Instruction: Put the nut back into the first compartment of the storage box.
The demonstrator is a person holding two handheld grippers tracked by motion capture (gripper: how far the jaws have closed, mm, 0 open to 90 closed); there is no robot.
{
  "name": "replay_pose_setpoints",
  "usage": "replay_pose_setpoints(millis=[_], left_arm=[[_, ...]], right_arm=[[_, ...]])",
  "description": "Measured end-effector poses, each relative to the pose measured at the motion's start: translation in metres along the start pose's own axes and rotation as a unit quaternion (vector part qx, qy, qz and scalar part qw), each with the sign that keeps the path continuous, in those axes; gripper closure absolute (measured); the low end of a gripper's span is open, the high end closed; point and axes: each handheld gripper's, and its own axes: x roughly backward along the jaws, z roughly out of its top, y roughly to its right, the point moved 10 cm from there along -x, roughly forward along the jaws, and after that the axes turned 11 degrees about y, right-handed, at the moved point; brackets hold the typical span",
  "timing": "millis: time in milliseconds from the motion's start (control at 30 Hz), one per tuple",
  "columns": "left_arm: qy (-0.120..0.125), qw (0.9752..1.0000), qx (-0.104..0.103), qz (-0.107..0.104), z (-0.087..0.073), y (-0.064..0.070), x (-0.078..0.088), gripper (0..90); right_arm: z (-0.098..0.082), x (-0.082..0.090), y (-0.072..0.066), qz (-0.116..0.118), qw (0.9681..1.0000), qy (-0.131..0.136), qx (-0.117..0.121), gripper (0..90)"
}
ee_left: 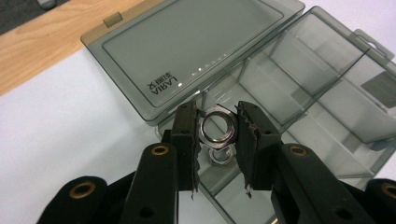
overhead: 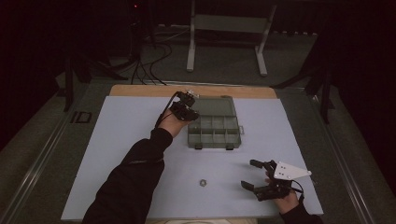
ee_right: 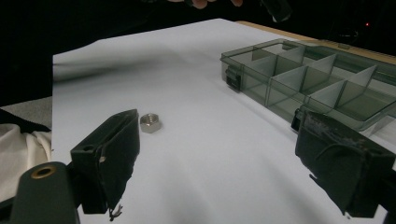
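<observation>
A smoky clear compartment box (overhead: 214,128) lies open at the middle back of the white mat, its lid (ee_left: 187,51) folded flat behind it. My left gripper (overhead: 186,111) hovers over the box's left rear compartment, shut on a steel hex nut (ee_left: 217,128). A second nut (ee_left: 220,155) lies in the compartment just below it. Another loose nut (overhead: 203,182) (ee_right: 150,122) rests on the mat near the front. My right gripper (overhead: 251,173) stands open to the right of that nut, nothing between its jaws.
The box (ee_right: 317,84) has several divided compartments. The white mat (overhead: 116,140) covers a wooden table (overhead: 140,89). A metal stand (overhead: 224,37) and cables (overhead: 149,65) sit on the floor beyond. A white cloth (ee_right: 18,154) lies at the near edge.
</observation>
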Motion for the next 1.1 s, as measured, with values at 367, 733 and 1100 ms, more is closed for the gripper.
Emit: replay_pose_setpoints(millis=[367, 733, 1100], left_arm=[[-0.018, 0.9998, 0.01, -0.003, -0.014, -0.001, -0.017, 70.6], [-0.036, 0.9992, 0.014, -0.007, -0.027, -0.001, -0.028, 70.5], [-0.04, 0.999, 0.019, -0.005, -0.032, 0.002, -0.037, 70.0]], right_arm=[[0.0, 0.0, -0.001, 0.001, 1.0, 0.0, 0.0, 13.8], [0.0, 0.0, -0.001, 0.003, 1.0, 0.0, 0.001, 13.9], [0.0, 0.0, -0.001, 0.003, 1.0, 0.0, -0.001, 13.9]])
